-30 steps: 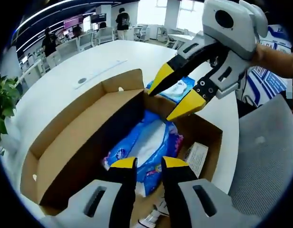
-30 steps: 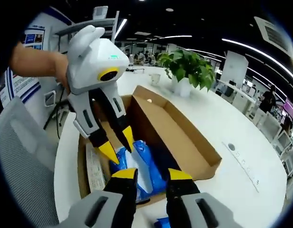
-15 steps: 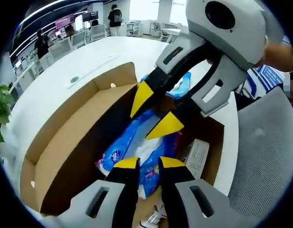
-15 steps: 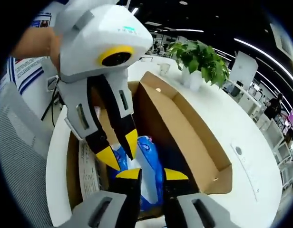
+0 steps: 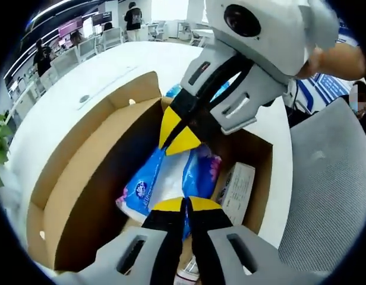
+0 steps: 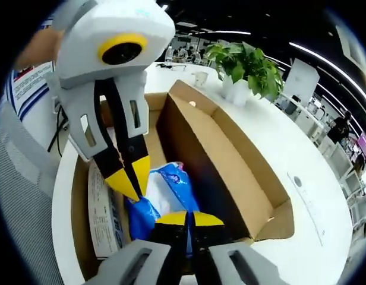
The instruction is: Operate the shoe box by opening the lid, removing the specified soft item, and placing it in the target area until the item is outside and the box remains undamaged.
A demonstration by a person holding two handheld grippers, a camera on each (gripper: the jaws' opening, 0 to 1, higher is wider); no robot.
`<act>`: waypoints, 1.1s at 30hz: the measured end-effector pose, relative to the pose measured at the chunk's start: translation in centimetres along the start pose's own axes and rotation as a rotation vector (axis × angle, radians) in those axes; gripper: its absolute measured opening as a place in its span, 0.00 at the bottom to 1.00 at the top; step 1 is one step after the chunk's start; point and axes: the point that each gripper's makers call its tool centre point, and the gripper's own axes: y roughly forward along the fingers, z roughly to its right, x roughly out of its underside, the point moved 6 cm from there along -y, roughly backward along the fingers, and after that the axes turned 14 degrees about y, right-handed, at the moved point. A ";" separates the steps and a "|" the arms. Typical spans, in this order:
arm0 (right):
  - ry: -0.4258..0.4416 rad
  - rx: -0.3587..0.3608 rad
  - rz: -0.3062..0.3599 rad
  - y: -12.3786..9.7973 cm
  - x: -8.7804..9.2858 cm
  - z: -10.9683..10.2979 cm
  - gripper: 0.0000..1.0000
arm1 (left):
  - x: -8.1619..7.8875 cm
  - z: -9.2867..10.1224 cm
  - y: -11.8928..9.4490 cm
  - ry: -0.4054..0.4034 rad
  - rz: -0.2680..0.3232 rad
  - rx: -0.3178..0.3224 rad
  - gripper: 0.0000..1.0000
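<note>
Blue soft pack (image 5: 171, 178) in the shoe box (image 5: 94, 172) is pinched at opposite ends by both closed grippers (image 5: 184, 205) (image 6: 189, 218).

Blue soft pack (image 5: 171, 184) partly hidden: near end behind left gripper (image 5: 184, 205), far end behind right gripper (image 5: 178, 138). Shoe box (image 6: 230, 172) floor mostly covered. Print on leaflet (image 6: 100, 214) unreadable.

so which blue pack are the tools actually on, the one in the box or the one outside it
The blue pack inside the shoe box: both tools are pinched on its ends. The other blue pack lies on the table beyond the box, mostly hidden behind the right tool.
</note>
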 end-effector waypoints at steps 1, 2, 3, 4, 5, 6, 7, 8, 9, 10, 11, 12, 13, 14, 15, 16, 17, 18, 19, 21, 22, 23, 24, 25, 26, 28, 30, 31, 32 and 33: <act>0.009 0.001 0.005 -0.1 -0.1 0.1 0.00 | 0.0 0.0 -0.1 0.001 0.000 -0.002 0.00; 0.021 0.003 0.011 -0.1 -0.2 0.1 0.00 | 0.0 0.0 -0.2 0.002 0.001 -0.005 0.00; 0.026 0.004 0.016 -0.2 -0.2 0.1 0.00 | 0.0 0.0 -0.3 0.000 0.005 -0.006 0.00; 0.029 0.009 0.026 -0.2 -0.4 0.2 0.00 | 0.0 0.0 -0.5 -0.003 0.008 -0.008 0.00; 0.034 0.012 0.031 -0.3 -0.5 0.3 0.00 | 0.0 0.0 -0.7 -0.004 0.011 -0.013 0.00; 0.041 0.013 0.037 -0.4 -0.6 0.3 0.00 | 0.0 0.0 -0.8 -0.004 0.012 -0.017 0.00; 0.041 0.014 0.040 -0.4 -0.6 0.3 0.00 | 0.1 0.0 -0.9 -0.002 0.012 -0.022 0.00; 0.042 0.015 0.043 -0.5 -0.7 0.3 0.00 | 0.1 -0.1 -1.1 -0.002 0.015 -0.027 0.00; 0.043 0.015 0.048 -0.6 -0.8 0.3 0.00 | 0.0 -0.1 -1.2 -0.004 0.020 -0.032 0.00; 0.043 0.015 0.056 -0.7 -1.0 0.2 0.00 | -0.1 -0.2 -1.4 -0.009 0.028 -0.039 0.00; 0.045 0.016 0.062 -0.8 -1.1 0.3 0.00 | -0.1 -0.2 -1.5 -0.013 0.033 -0.043 0.00; 0.052 0.017 0.072 -0.9 -1.3 0.3 0.00 | -0.3 -0.1 -1.7 -0.015 0.042 -0.047 0.00; 0.058 0.015 0.080 -1.0 -1.5 0.3 0.00 | -0.4 0.0 -1.9 -0.014 0.049 -0.049 0.00; 0.061 0.017 0.086 -1.2 -1.7 0.4 0.00 | -0.5 0.1 -2.1 -0.017 0.056 -0.056 0.00; 0.061 0.017 0.088 -1.2 -1.7 0.4 0.00 | -0.5 0.1 -2.2 -0.017 0.058 -0.058 0.00; 0.062 0.015 0.097 -1.4 -2.0 0.3 0.00 | -0.5 0.1 -2.5 -0.017 0.063 -0.066 0.00; 0.062 0.015 0.103 -1.5 -2.2 0.2 0.00 | -0.6 0.1 -2.6 -0.018 0.068 -0.072 0.00; 0.059 0.015 0.110 -1.7 -2.4 0.2 0.00 | -0.6 0.1 -2.9 -0.022 0.076 -0.078 0.00; 0.058 0.015 0.115 -1.8 -2.5 0.2 0.00 | -0.7 0.1 -3.1 -0.025 0.081 -0.083 0.00; 0.057 0.015 0.129 -2.2 -3.0 0.0 0.00 | -0.8 0.1 -3.6 -0.030 0.089 -0.096 0.00; 0.059 0.013 0.134 -2.3 -3.1 0.0 0.00 | -0.9 0.2 -3.9 -0.029 0.094 -0.099 0.00; 0.059 0.011 0.142 -2.5 -3.3 -0.1 0.00 | -1.1 0.2 -4.2 -0.031 0.099 -0.101 0.00; 0.059 0.010 0.146 -2.6 -3.5 -0.1 0.00 | -1.2 0.3 -4.4 -0.031 0.103 -0.102 0.00; 0.058 0.007 0.153 -2.8 -3.7 -0.2 0.00 | -1.3 0.4 -4.7 -0.029 0.107 -0.103 0.00; 0.058 0.007 0.155 -2.9 -3.8 -0.2 0.00 | -1.4 0.4 -4.9 -0.026 0.109 -0.106 0.00; 0.059 0.004 0.165 -3.4 -4.2 -0.3 0.00 | -1.8 0.6 -5.5 -0.019 0.115 -0.112 0.00; 0.057 0.000 0.177 -3.8 -4.7 -0.4 0.00 | -2.1 0.6 -6.1 -0.015 0.126 -0.116 0.00; 0.056 0.000 0.183 -4.1 -4.9 -0.4 0.00 | -2.3 0.7 -6.3 -0.014 0.129 -0.117 0.00; 0.055 -0.001 0.190 -4.4 -5.2 -0.3 0.00 | -2.5 0.7 -6.7 -0.012 0.138 -0.123 0.00; 0.055 -0.001 0.194 -4.5 -5.3 -0.3 0.00 | -2.6 0.7 -6.8 -0.012 0.140 -0.125 0.00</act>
